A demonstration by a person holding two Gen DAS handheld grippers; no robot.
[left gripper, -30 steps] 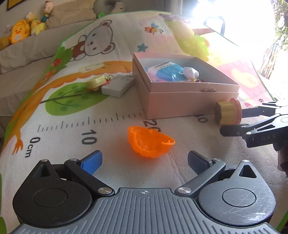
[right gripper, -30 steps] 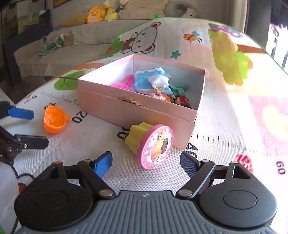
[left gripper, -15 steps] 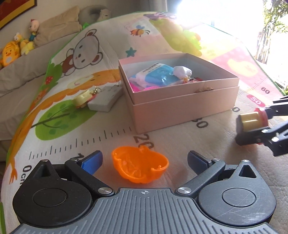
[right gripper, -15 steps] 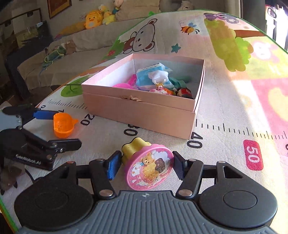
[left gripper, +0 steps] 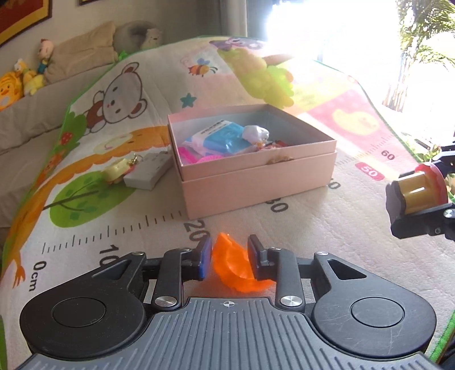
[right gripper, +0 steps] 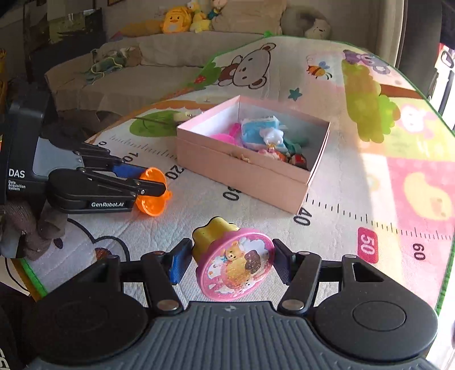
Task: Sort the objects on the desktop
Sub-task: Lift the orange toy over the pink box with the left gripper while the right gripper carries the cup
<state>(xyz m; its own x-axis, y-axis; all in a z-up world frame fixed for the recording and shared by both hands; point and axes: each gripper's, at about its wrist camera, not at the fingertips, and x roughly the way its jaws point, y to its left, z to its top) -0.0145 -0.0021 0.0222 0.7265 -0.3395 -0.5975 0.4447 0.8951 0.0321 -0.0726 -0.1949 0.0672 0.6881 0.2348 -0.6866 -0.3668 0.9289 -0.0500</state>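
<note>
An orange toy (left gripper: 233,263), a pale pink box (left gripper: 256,173) (cartoon-printed mat (left gripper: 113,205) beneath), yellow-and-pink toy (right gripper: 231,260).

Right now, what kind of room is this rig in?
Most likely a home living room or play area. The work surface is a children's cartoon play mat with a printed ruler, a sofa behind it holds plush toys, and a pink box holds small toys.
</note>
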